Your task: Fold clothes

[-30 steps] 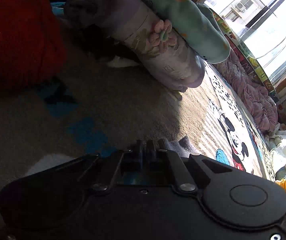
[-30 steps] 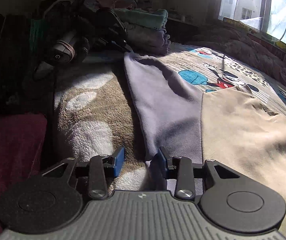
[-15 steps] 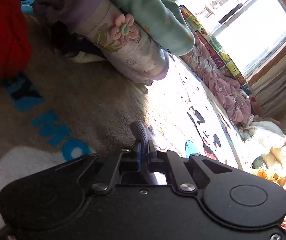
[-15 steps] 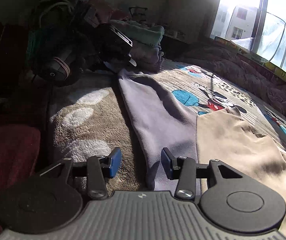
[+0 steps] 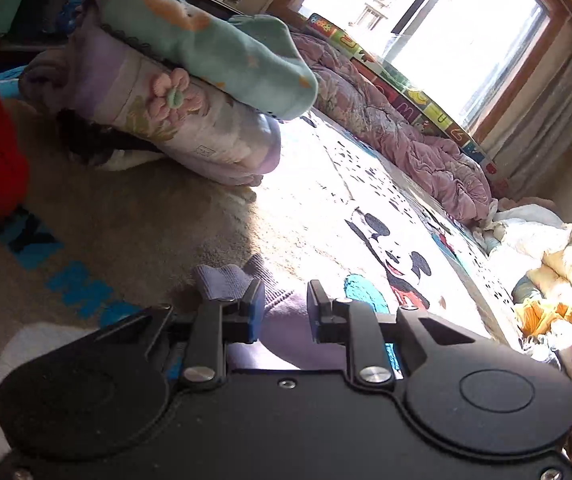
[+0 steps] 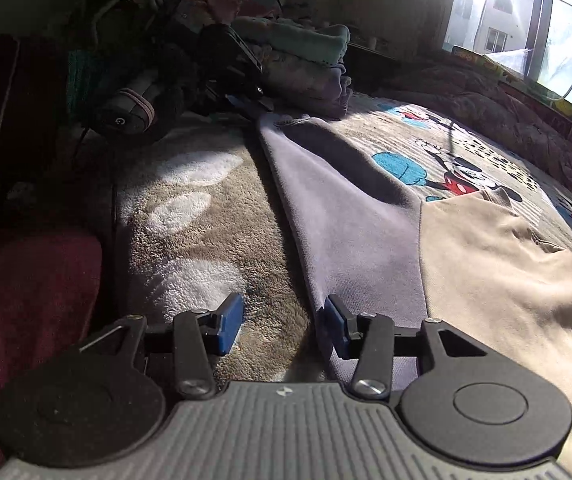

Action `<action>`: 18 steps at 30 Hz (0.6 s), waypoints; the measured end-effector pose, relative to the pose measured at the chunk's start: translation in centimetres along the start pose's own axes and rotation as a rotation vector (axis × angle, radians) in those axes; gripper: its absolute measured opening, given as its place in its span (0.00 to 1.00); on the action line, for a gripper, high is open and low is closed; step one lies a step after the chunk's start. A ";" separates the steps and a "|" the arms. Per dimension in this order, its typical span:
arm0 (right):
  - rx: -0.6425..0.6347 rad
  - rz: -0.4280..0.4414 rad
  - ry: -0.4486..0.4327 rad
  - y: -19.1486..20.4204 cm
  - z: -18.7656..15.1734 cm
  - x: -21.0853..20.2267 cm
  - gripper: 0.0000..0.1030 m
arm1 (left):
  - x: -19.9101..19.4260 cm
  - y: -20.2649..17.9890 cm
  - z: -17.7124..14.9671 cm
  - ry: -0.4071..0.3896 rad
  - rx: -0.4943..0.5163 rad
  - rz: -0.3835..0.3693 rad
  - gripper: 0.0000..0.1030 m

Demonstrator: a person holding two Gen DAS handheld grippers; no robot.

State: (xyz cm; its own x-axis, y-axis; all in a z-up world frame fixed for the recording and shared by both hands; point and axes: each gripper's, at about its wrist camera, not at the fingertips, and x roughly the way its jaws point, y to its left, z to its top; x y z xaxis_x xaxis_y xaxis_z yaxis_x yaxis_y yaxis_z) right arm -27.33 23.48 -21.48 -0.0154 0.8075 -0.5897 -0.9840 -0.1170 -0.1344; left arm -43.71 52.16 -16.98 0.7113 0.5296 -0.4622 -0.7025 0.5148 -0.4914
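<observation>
The left claw (image 5: 284, 312) is standing with its jaws apart, holding nothing; the ribbed cuff (image 5: 226, 280) of the purple sleeve (image 6: 338, 216) is lying just ahead of and between its fingers. The right claw (image 6: 282, 326) is also standing apart, its right finger (image 6: 336, 324) resting at the sleeve's edge. The sweatshirt (image 6: 494, 264) is lying spread flat on the cartoon blanket (image 6: 190, 208), its beige body beside the sleeve.

Hard daylight is admitted by the window (image 5: 442, 36) at one o'clock — the blanket (image 5: 338, 216) is overexposed; edges are fisheye-bent; nine o'clock is left in shadow.
</observation>
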 end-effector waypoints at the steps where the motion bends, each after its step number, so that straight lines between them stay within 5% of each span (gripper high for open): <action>1: 0.003 0.001 -0.001 0.0 0.0 0.0 0.46 | 0.8 -1.3 -0.4 0.036 0.064 -0.019 0.19; 3: 0.010 0.004 -0.002 0.0 -0.1 0.0 0.46 | 3.1 -3.6 -1.6 0.107 0.192 0.011 0.19; 6: 0.016 0.006 -0.005 0.0 -0.2 0.0 0.46 | 9.0 -4.6 -1.7 0.145 0.279 0.197 0.22; 11: 0.011 0.008 0.003 0.0 -0.2 -0.1 0.46 | 8.9 -3.9 0.1 0.093 0.151 0.178 0.18; 14: 0.013 0.004 -0.003 0.1 -0.3 -0.1 0.46 | 8.6 -4.4 0.8 0.067 0.135 0.168 0.38; 18: 0.018 -0.003 -0.019 0.2 -0.7 -0.1 0.46 | 8.3 -5.2 1.8 0.032 0.115 0.154 0.40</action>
State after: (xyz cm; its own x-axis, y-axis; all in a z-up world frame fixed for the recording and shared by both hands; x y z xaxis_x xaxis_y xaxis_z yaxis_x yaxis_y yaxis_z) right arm -27.38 22.97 -21.99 -0.0160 0.8187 -0.5740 -0.9871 -0.1044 -0.1215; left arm -34.24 55.09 -16.91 0.5945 0.5871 -0.5494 -0.7996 0.5043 -0.3262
